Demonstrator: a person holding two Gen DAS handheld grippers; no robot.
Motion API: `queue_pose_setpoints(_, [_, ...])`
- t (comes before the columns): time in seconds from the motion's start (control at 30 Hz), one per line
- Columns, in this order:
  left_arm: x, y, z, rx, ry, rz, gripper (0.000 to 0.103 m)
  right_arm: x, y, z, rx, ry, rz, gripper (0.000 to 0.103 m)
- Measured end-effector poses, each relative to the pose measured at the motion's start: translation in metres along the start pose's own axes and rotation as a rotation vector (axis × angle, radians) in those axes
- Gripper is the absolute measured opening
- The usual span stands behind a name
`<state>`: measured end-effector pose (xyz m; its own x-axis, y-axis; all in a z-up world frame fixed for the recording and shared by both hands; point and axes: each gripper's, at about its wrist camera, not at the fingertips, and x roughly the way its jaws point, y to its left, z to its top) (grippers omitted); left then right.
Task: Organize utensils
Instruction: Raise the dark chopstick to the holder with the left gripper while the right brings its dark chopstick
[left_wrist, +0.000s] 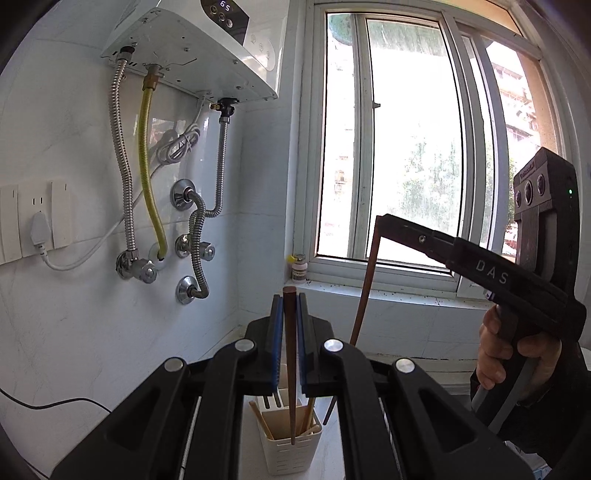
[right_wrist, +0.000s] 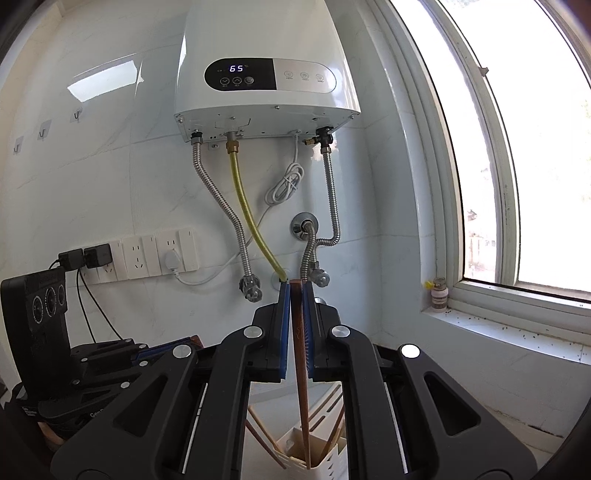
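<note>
Up above the counter, both grippers sit raised over a white utensil holder (left_wrist: 286, 448), each one clamped on a single dark brown chopstick.

From the left wrist view, the left gripper (left_wrist: 290, 299) has its blue pads (left_wrist: 276, 332) pinched narrow around the left chopstick (left_wrist: 290, 369), which hangs close to upright between them; its top pokes just past the fingertips and its lower end reaches down into the holder's opening. The gripper itself tips slightly downward toward the holder.

The right gripper (left_wrist: 380, 219) shows in the same view at the right, held by a hand (left_wrist: 517, 354) wrapped around its handle, fingers curled on the grip. It points leftward and roughly level, jaws closed on the top end of the right chopstick (left_wrist: 364, 288), which dangles down at a slant toward the holder's right side.

Seen from the right wrist view, that chopstick runs between the closed blue pads and down into the holder — its tip inside, beside several paler sticks (right_wrist: 258, 435) leaning against the walls. The left gripper's body appears at the lower left of that view, close alongside.

Behind both stand a tiled wall, a white water heater (right_wrist: 266, 74) with hoses beneath it, and a window (left_wrist: 406, 147) at the right.
</note>
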<state>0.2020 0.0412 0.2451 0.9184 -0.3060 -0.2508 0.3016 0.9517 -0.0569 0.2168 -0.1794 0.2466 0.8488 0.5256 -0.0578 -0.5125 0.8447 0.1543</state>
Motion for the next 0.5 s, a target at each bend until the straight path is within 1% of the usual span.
queue_pose_setpoints(0.1, [0.009,0.008,0.007,-0.017,-0.027,-0.001,0.007,0.015,-0.002,0.0,-0.006,0.003,-0.01,0.006])
queue_pose_setpoints(0.2, [0.02,0.013,0.009,-0.026,-0.036,-0.014,0.007,0.028,-0.007,-0.002,-0.001,0.012,-0.019,0.006])
queue_pose_setpoints(0.27, [0.028,0.018,0.011,-0.034,-0.031,-0.02,0.007,0.037,-0.009,-0.007,0.001,0.025,-0.023,0.006])
queue_pose_setpoints(0.37, [0.032,0.024,0.015,-0.049,-0.044,-0.035,0.007,0.049,-0.015,-0.014,0.021,0.053,-0.021,0.006])
queue_pose_setpoints(0.5, [0.033,0.026,0.015,-0.046,-0.066,-0.015,0.007,0.058,-0.018,-0.023,0.032,0.068,-0.015,0.006])
